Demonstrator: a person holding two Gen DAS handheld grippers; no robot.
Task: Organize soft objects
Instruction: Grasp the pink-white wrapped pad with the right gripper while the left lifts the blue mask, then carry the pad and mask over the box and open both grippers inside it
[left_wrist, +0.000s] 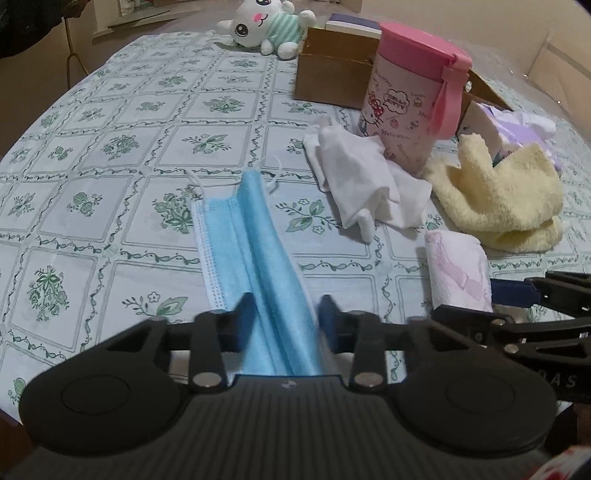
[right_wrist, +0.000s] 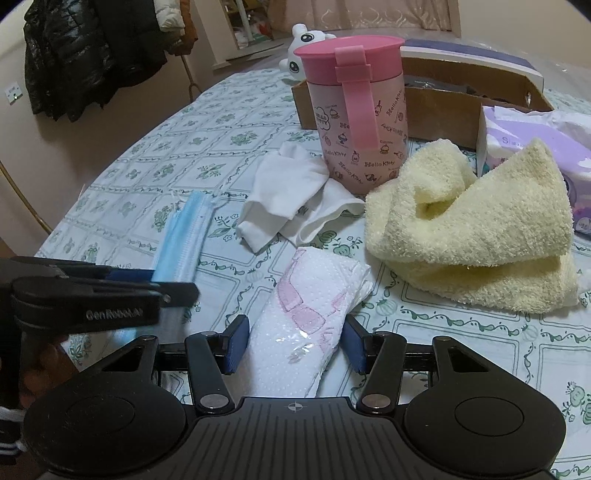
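Observation:
A blue face mask (left_wrist: 255, 240) lies on the floral tablecloth (left_wrist: 110, 155), its near end raised between the fingers of my left gripper (left_wrist: 286, 314), which stand apart around it. The mask also shows in the right wrist view (right_wrist: 184, 236). A white and pink tissue pack (right_wrist: 306, 317) lies between the open fingers of my right gripper (right_wrist: 295, 341); it also shows in the left wrist view (left_wrist: 458, 273). A crumpled white cloth (right_wrist: 291, 199) and a yellow fluffy towel (right_wrist: 476, 229) lie further back.
A pink Hello Kitty cup (right_wrist: 360, 110) stands in front of a brown cardboard box (right_wrist: 454, 107). A purple wipes pack (right_wrist: 535, 147) lies at the right. A white plush toy (left_wrist: 266, 27) lies at the far end of the table.

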